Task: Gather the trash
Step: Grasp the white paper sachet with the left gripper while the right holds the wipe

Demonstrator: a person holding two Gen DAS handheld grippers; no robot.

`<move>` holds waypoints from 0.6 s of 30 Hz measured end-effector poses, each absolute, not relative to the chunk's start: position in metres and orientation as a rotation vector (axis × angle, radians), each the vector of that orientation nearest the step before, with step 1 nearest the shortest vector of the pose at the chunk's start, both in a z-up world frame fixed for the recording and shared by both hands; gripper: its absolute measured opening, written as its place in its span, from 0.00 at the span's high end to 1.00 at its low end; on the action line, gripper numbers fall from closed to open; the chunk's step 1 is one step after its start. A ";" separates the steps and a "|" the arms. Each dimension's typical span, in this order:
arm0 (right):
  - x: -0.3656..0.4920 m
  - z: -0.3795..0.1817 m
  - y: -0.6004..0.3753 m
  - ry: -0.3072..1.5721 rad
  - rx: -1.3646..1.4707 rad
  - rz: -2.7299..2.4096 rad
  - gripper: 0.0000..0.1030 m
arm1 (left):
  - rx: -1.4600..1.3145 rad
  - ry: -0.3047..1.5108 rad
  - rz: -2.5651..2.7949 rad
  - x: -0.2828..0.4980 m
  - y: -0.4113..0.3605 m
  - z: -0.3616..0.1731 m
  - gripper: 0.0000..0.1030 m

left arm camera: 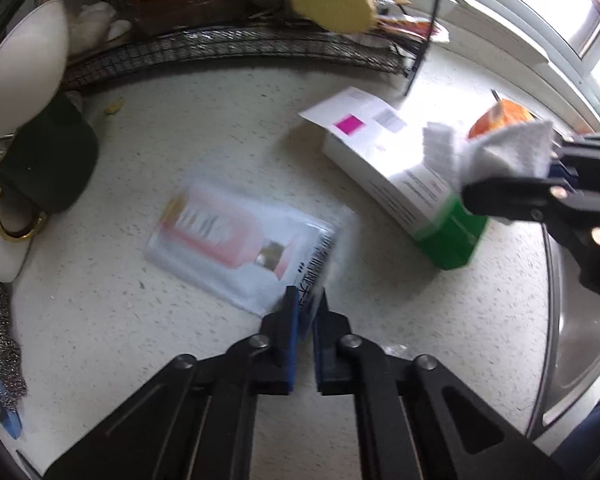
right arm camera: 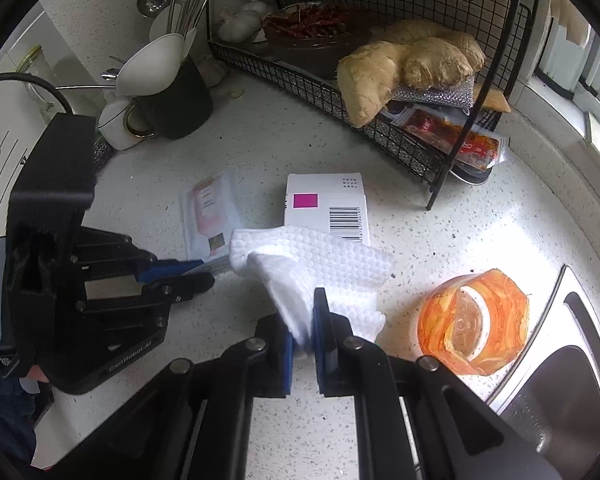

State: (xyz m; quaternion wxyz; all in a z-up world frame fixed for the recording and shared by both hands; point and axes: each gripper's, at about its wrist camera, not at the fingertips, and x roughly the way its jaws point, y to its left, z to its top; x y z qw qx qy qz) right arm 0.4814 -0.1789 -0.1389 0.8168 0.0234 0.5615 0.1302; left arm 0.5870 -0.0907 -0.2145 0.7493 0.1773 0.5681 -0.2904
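My left gripper (left arm camera: 306, 300) is shut on the near edge of a flat clear packet with a pink bottle picture (left arm camera: 240, 248) that lies on the speckled counter; it also shows in the right wrist view (right arm camera: 212, 216), with the left gripper (right arm camera: 204, 272) at its corner. My right gripper (right arm camera: 303, 320) is shut on a crumpled white paper towel (right arm camera: 312, 264) and holds it above the counter; the towel shows in the left wrist view (left arm camera: 492, 148) with the right gripper (left arm camera: 540, 184). A white and green carton (left arm camera: 400, 176) lies between them, seen also in the right wrist view (right arm camera: 326, 204).
An orange plastic cup (right arm camera: 472, 324) lies beside the steel sink (right arm camera: 560, 380) at the right. A black wire rack (right arm camera: 364, 80) with ginger, garlic and sauce packets stands at the back. A dark utensil cup (right arm camera: 176, 100) with spoons and a white mug stand at the back left.
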 end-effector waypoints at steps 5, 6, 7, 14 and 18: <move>0.476 -0.136 -0.175 1.193 0.048 0.291 0.93 | 0.281 1.256 -0.612 0.577 -0.084 -0.207 1.00; 0.474 -0.135 -0.174 1.190 0.046 0.295 0.93 | 0.250 1.254 -0.601 0.574 -0.080 -0.203 1.00; 0.471 -0.132 -0.174 1.182 0.041 0.297 0.93 | 0.230 1.254 -0.596 0.573 -0.079 -0.200 1.00; 0.441 -0.106 -0.170 1.134 0.033 0.332 0.93 | 0.098 1.224 -0.552 0.534 -0.062 -0.161 1.00; 0.420 -0.090 -0.170 1.099 0.029 0.355 0.93 | 0.079 1.195 -0.525 0.514 -0.063 -0.142 1.00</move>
